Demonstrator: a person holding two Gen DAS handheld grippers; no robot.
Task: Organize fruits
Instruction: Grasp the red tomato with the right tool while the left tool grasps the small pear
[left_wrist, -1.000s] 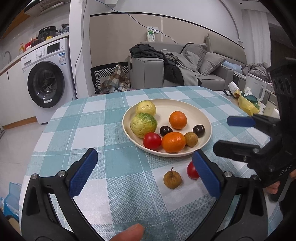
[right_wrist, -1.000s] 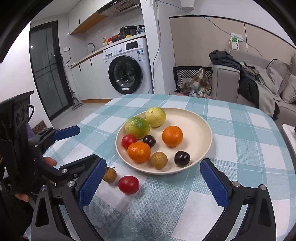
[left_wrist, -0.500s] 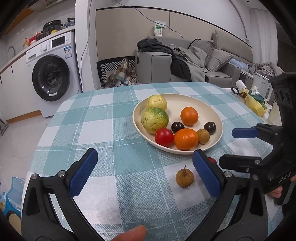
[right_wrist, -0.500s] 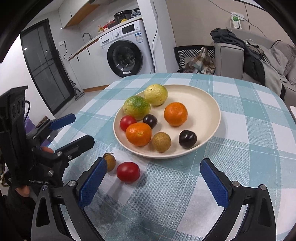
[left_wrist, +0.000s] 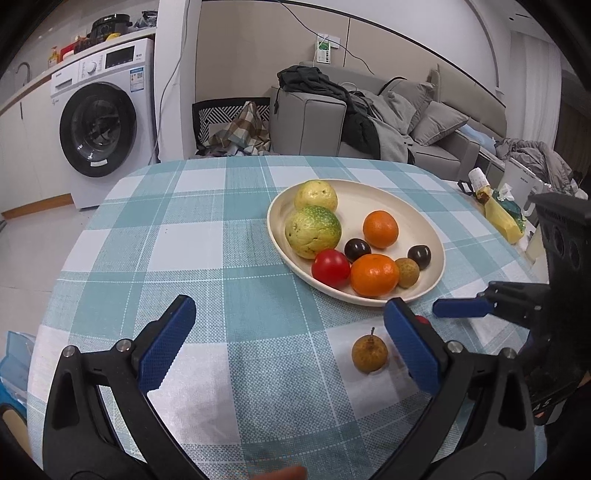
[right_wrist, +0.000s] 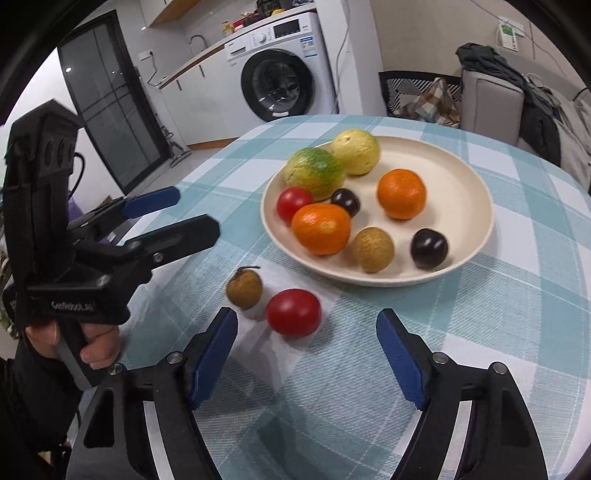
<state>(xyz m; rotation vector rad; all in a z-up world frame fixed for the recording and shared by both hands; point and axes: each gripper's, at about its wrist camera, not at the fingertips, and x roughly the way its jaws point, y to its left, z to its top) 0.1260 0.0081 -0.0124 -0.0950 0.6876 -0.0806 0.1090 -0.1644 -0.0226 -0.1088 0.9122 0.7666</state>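
A cream plate (right_wrist: 465, 184) (left_wrist: 369, 199) on the checked tablecloth holds several fruits: two yellow-green guavas, two oranges, a red tomato, two dark plums and a brown longan. On the cloth in front of the plate lie a loose brown longan (right_wrist: 244, 288) (left_wrist: 369, 354) and a red tomato (right_wrist: 293, 312), the tomato mostly hidden behind my left finger in the left wrist view (left_wrist: 421, 320). My right gripper (right_wrist: 306, 362) is open and empty, just short of the tomato. My left gripper (left_wrist: 288, 347) is open and empty, with the longan just inside its right finger.
The round table (left_wrist: 184, 221) has its edge close on the left. A yellow packet (left_wrist: 502, 218) and a white kettle (left_wrist: 517, 184) stand beyond the right edge. A washing machine (left_wrist: 99, 129) and a sofa (left_wrist: 369, 122) are behind.
Both grippers have moved forward and lower toward the loose fruits. The right gripper now frames the red tomato closely. The left gripper has shifted left, so the plate sits further right.
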